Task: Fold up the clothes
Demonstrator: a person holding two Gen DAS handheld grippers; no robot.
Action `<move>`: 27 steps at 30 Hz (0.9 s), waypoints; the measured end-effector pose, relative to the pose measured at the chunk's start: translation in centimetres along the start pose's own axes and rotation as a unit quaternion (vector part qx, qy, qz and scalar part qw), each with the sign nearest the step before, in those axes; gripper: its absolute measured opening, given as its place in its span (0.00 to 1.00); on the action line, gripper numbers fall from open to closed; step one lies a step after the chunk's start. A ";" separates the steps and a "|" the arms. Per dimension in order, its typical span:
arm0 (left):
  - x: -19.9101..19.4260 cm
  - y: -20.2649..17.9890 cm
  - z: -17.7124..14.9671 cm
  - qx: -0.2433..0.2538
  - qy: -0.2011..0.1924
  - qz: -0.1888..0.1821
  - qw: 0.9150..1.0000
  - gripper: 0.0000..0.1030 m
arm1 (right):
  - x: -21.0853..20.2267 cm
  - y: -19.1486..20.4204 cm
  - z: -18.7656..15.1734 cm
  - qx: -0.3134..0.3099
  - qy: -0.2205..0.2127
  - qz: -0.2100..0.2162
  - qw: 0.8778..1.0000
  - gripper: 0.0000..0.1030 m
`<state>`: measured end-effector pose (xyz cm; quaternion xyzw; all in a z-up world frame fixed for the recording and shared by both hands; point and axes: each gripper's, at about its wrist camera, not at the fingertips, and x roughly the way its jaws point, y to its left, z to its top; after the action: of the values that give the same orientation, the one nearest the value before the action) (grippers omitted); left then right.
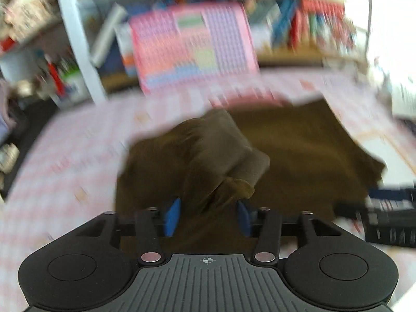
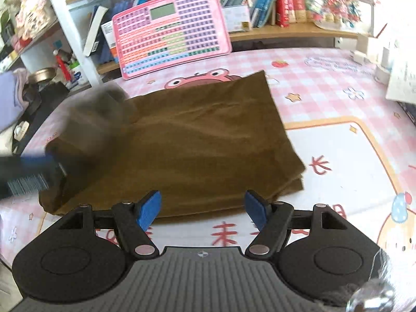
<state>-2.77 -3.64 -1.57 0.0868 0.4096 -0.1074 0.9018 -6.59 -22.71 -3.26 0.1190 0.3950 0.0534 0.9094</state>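
Apparently the left gripper (image 1: 208, 214) pinches a bunched fold of the brown garment (image 2: 197, 140); the right gripper (image 2: 203, 209) hangs spread above the worktop (image 2: 338, 156).

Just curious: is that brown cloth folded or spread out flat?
Partly folded: the brown cloth shows stacked layers at its right corner, and the left hand-held gripper lifts one bunched end.

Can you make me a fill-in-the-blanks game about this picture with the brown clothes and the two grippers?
1. The garment being folded is ____ in colour.
2. The ____ gripper has a bunch of the cloth between its blue pads.
3. The right gripper is ____, with nothing between its pads.
4. The big toy board leaning against the shelf is mostly ____.

Missing words: brown; left; open; pink
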 end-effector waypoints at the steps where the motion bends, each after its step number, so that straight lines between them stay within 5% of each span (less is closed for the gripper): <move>1: -0.3 0.2 -0.3 -0.017 0.003 -0.011 1.000 0.53 | 0.0 -0.3 0.1 0.005 0.002 0.005 1.000 0.67; 5: -2.3 2.6 -1.4 -0.110 -0.019 -0.036 0.993 0.62 | 0.8 -0.7 1.1 0.029 0.019 0.043 0.998 0.67; 8: -4.0 5.3 -2.3 -0.192 -0.050 -0.036 0.980 0.64 | 2.3 -0.1 2.3 0.055 0.053 0.114 0.991 0.70; 13: -6.3 8.3 -4.3 -0.271 -0.070 0.003 0.960 0.64 | 6.7 1.7 4.0 0.146 0.118 0.233 0.954 0.81; 16: -7.1 9.3 -5.1 -0.289 -0.073 0.016 0.954 0.64 | 9.0 2.7 4.8 0.188 0.140 0.225 0.946 0.83; 18: -7.5 10.0 -5.5 -0.301 -0.075 0.025 0.950 0.64 | 10.2 3.4 5.3 0.211 0.149 0.215 0.942 0.68; 19: -7.8 10.3 -5.8 -0.307 -0.076 0.029 0.948 0.64 | 10.3 3.9 5.7 0.209 0.142 0.224 0.941 0.39; 20: -7.9 10.4 -5.9 -0.309 -0.077 0.029 0.948 0.64 | 10.1 4.3 6.1 0.199 0.134 0.244 0.940 0.30; 24: -8.2 10.7 -6.1 -0.310 -0.082 0.024 0.947 0.64 | 8.4 4.8 6.9 0.175 0.073 0.347 0.918 0.26; 27: -7.9 10.6 -6.0 -0.310 -0.078 0.021 0.947 0.64 | 11.0 3.4 5.8 0.215 0.126 0.250 0.936 0.26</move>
<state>-9.31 9.02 1.27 -0.1970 0.3487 0.0377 0.9155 5.14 -18.34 -6.34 0.3986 0.4659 0.2074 0.7622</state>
